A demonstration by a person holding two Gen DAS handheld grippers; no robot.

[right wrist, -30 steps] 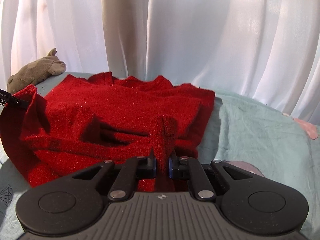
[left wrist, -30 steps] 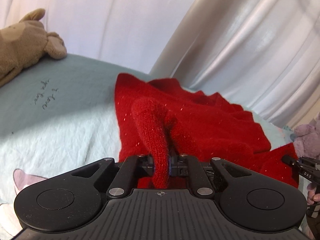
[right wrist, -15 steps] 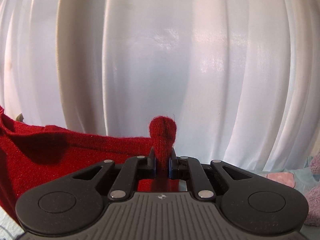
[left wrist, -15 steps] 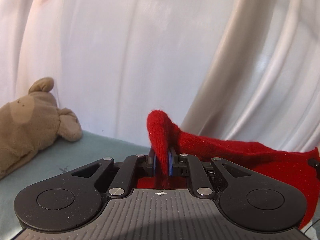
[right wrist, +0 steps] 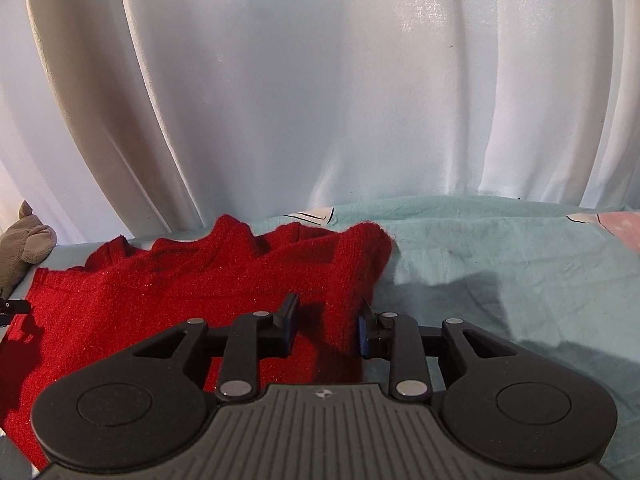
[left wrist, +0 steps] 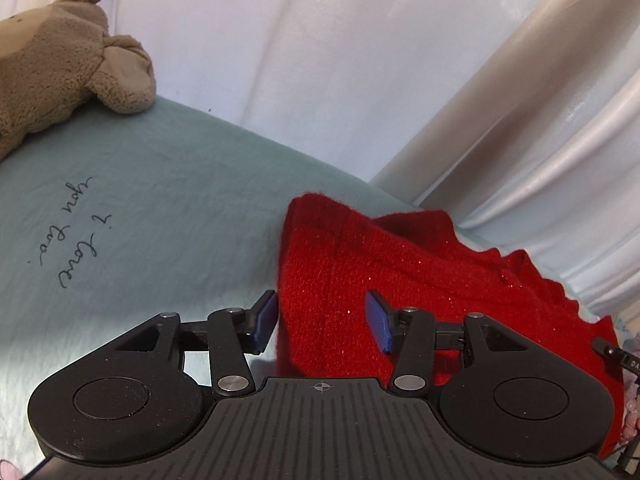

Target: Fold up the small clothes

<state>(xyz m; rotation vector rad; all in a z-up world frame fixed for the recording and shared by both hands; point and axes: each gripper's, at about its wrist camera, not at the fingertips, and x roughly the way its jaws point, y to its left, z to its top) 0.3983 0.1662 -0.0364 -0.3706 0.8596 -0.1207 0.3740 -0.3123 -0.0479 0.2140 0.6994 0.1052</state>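
A red knitted sweater [left wrist: 420,280] lies on the pale green bed sheet [left wrist: 160,208], folded over on itself. My left gripper [left wrist: 322,322] is open, its blue pads on either side of the sweater's left edge without pinching it. In the right wrist view the sweater [right wrist: 180,292] spreads to the left, and my right gripper [right wrist: 326,326] is open around its right corner, which stands up between the jaws. The tip of the other gripper shows at the far edge in each view.
A tan plush toy [left wrist: 60,52] lies at the sheet's far left; it also shows in the right wrist view [right wrist: 24,244]. White curtains [right wrist: 320,80] hang right behind the bed. The sheet bears handwriting [left wrist: 68,232] and a pink print [right wrist: 624,228] at the right.
Both grippers carried the sweater edge up and over, lowered it onto the garment, then opened and let go. The sweater now lies folded on the sheet.
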